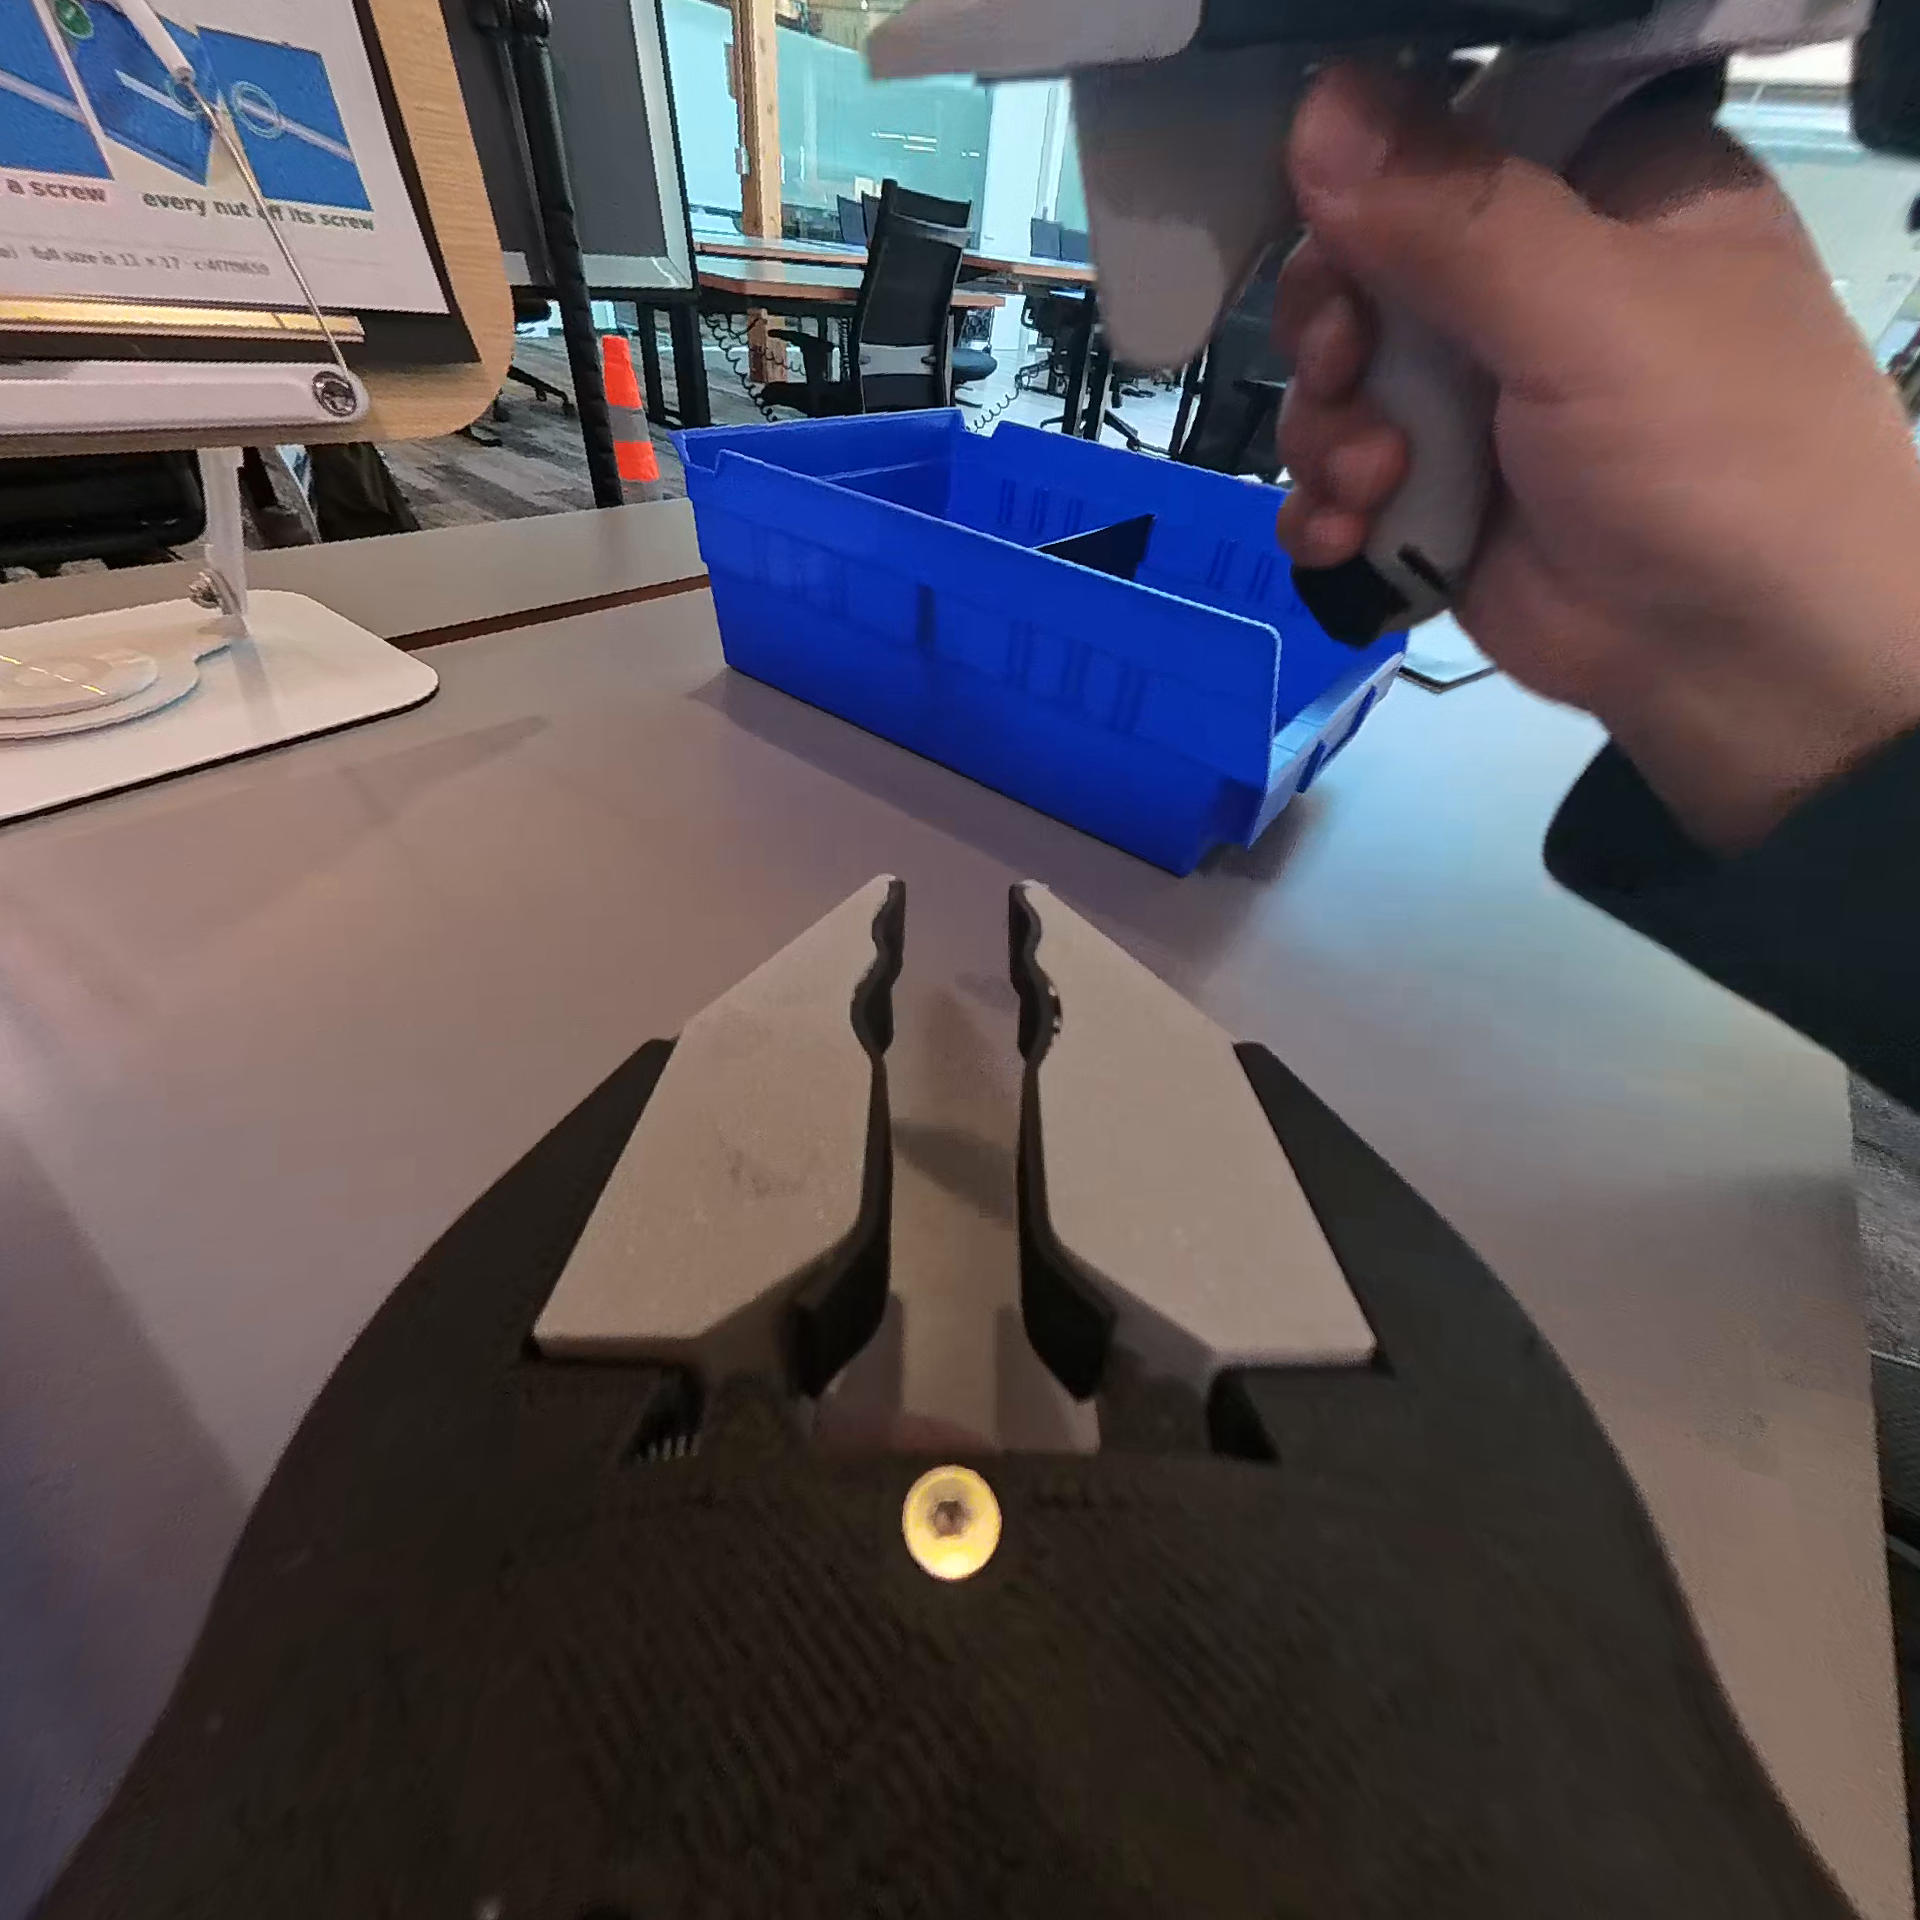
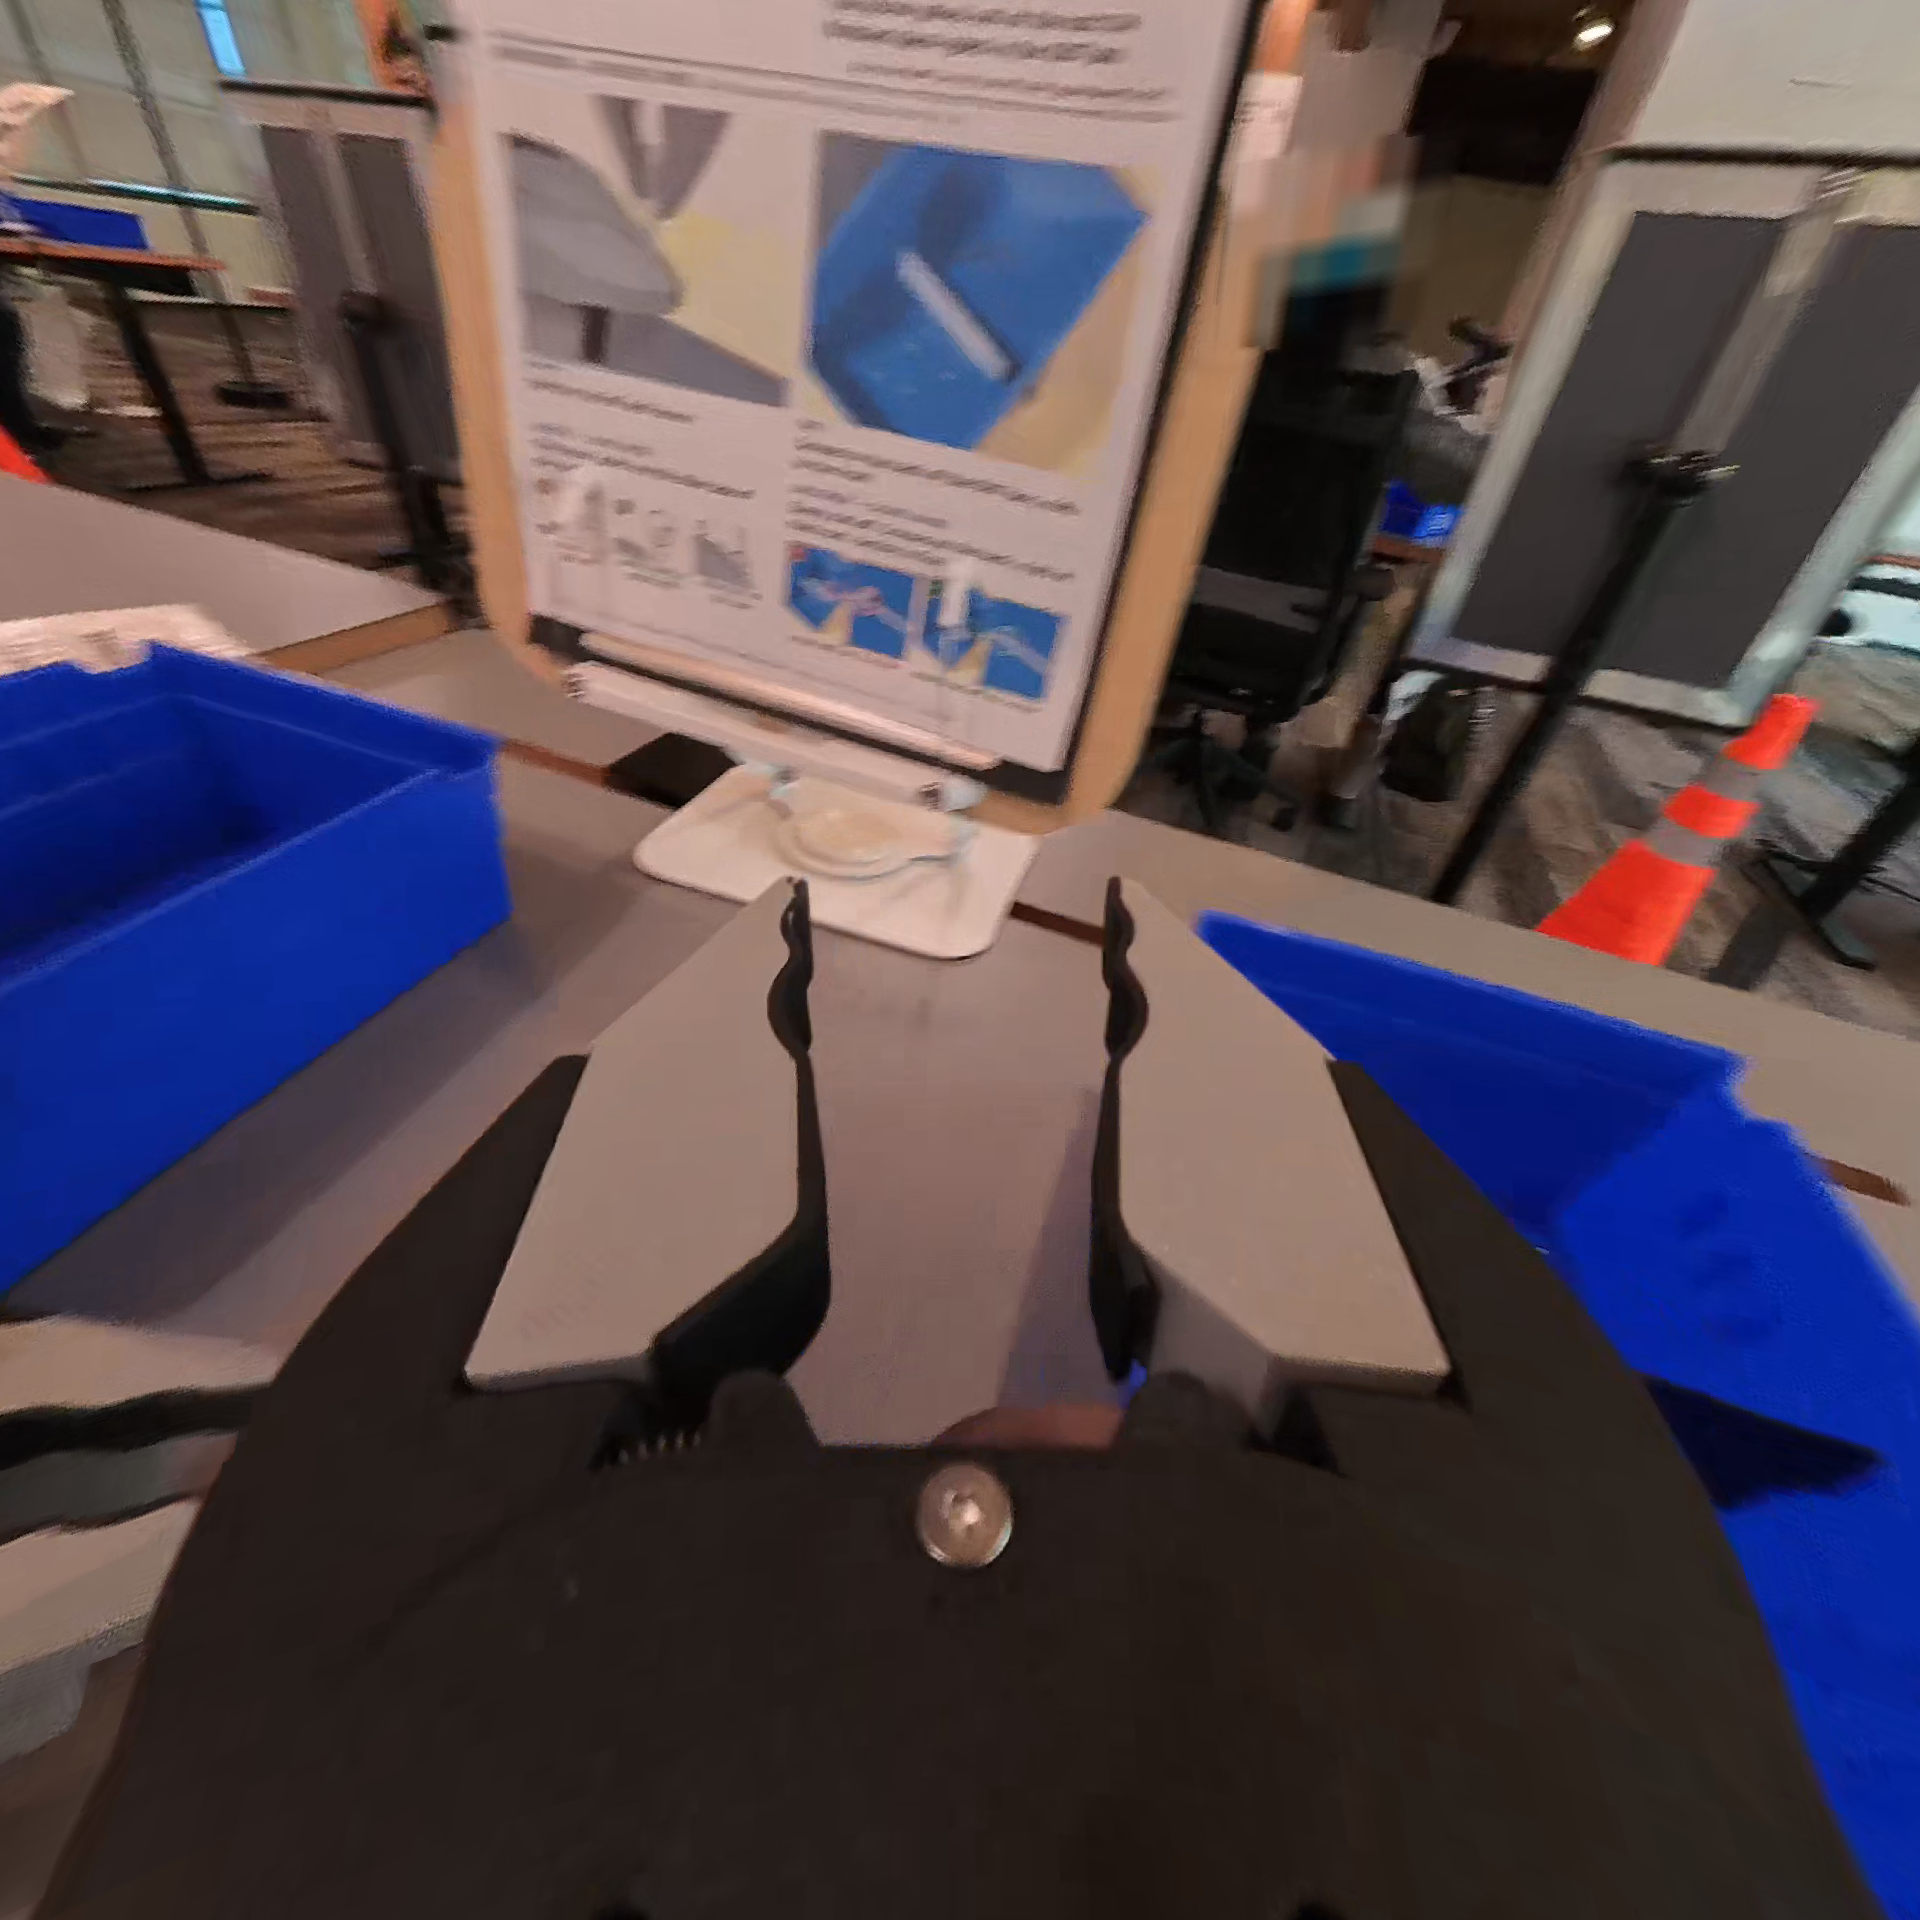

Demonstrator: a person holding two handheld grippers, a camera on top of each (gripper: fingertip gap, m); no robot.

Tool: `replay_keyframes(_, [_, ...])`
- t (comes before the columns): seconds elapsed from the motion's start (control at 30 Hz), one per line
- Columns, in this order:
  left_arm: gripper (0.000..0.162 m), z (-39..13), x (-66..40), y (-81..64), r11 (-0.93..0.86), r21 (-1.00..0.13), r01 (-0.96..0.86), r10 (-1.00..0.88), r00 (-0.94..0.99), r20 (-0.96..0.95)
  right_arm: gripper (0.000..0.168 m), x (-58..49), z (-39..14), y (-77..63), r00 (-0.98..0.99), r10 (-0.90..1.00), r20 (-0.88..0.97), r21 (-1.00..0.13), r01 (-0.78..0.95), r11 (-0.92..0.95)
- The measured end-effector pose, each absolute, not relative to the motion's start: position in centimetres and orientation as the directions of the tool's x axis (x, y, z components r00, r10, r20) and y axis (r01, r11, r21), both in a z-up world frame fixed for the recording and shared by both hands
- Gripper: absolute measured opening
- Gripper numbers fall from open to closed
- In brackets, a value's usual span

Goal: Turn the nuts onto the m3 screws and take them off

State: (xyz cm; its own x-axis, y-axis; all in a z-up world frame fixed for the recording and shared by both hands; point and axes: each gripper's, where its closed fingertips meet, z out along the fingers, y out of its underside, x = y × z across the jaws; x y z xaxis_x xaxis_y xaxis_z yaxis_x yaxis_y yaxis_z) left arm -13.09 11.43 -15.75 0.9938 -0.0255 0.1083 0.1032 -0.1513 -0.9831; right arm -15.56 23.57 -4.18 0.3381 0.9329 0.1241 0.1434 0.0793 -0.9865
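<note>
With both tongs, left (image 1: 956,914) and right (image 2: 951,914), spread and empty, best reach squarely into the bin (image 1: 997,665) for a screw.

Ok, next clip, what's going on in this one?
A person holds a gripper in each hand over a grey table. The left gripper and the right gripper are both open and empty. A blue bin sits ahead of the left one, and an instruction sheet on a stand faces the right one. No nuts or screws can be seen, so the work hasn't visibly started.
</note>
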Motion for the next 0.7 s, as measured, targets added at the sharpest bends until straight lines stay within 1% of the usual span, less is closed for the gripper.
replay_keyframes(0.07, [0.018, -15.8, -13.0, 11.4, -0.152, -0.983, 0.098, -0.027, 0.994, 0.104, 0.059, -16.9, -6.0, 20.5, 0.263, 0.958, 0.111, -0.985, 0.155, 0.071])
replay_keyframes(0.17, [0.018, -15.8, -12.9, 11.5, -0.158, -0.984, 0.086, -0.027, 0.996, 0.091, 0.058, -18.6, -9.8, 18.2, 0.203, 0.976, 0.077, -0.982, 0.184, 0.039])
replay_keyframes(0.27, [0.018, -15.9, -12.8, 11.5, -0.162, -0.984, 0.079, -0.029, 0.996, 0.085, 0.057, -19.7, -14.9, 17.9, 0.160, 0.986, 0.042, -0.967, 0.256, 0.000])
replay_keyframes(0.33, [0.018, -16.0, -12.8, 11.6, -0.169, -0.983, 0.076, -0.032, 0.996, 0.083, 0.058, -20.0, -17.2, 17.4, 0.120, 0.992, -0.027, -0.941, 0.332, -0.066])
replay_keyframes(0.37, [0.018, -16.1, -12.8, 11.6, -0.174, -0.982, 0.072, -0.032, 0.996, 0.079, 0.058, -20.0, -17.7, 17.1, 0.090, 0.995, -0.049, -0.932, 0.354, -0.078])
replay_keyframes(0.5, [0.019, -16.1, -12.7, 11.7, -0.179, -0.983, 0.050, -0.025, 0.998, 0.055, 0.057, -19.9, -18.9, 17.9, 0.113, 0.993, -0.020, -0.916, 0.396, -0.063])
replay_keyframes(0.63, [0.019, -15.9, -13.4, 10.8, -0.184, -0.977, 0.108, 0.018, 0.994, 0.107, 0.057, -19.9, -19.5, 17.2, 0.100, 0.995, -0.024, -0.911, 0.408, -0.063])
replay_keyframes(0.7, [0.019, -14.4, -13.9, 9.5, -0.168, -0.976, 0.138, 0.034, 0.990, 0.134, 0.056, -20.0, -19.9, 16.9, 0.089, 0.996, -0.030, -0.905, 0.419, -0.064])
